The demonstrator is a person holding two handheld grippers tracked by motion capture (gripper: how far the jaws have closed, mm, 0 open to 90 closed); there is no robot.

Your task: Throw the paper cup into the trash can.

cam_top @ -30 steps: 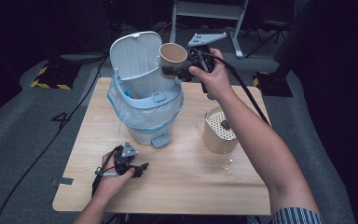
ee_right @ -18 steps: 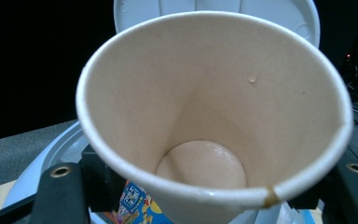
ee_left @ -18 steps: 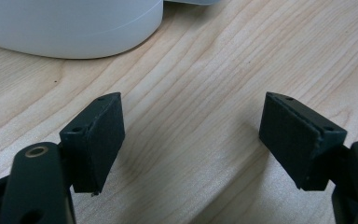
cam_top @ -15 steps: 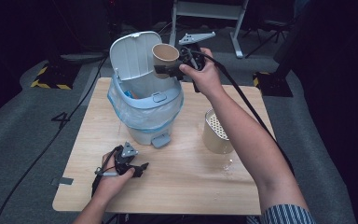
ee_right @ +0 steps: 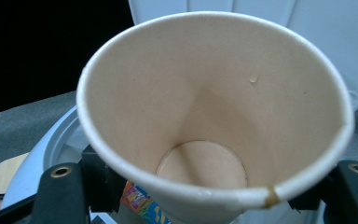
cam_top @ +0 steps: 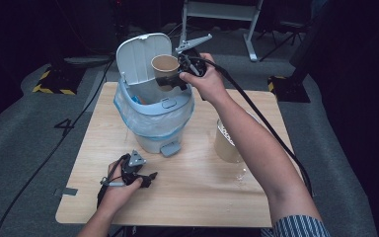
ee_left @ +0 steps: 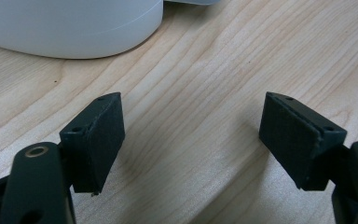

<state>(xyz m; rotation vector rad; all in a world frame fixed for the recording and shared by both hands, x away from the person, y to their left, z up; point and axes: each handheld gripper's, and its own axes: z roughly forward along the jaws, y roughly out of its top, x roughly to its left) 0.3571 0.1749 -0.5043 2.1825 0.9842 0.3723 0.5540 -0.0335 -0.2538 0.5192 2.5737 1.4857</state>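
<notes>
Two grippers: the right gripper [cam_top: 170,81] clamps a paper cup [cam_top: 165,66] above the open bin [cam_top: 153,123], while the left gripper [cam_top: 150,176] rests wide apart, holding nothing, on the table [cam_top: 202,197].

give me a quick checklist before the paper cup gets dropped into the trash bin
1. Right gripper has the paper cup clamped between its jaws: ok.
2. Cup is empty, one small droplet on the inner wall: ok.
3. Bin lid stands open: ok.
4. Cup sits over the trash bin opening: ok by the high view, though its mouth points sideways.
5. Room left in the bin: cannot tell; some colourful wrapper shows below the cup.
6. Left gripper rests open on the table, away from the bin's pedal: ok.
</notes>
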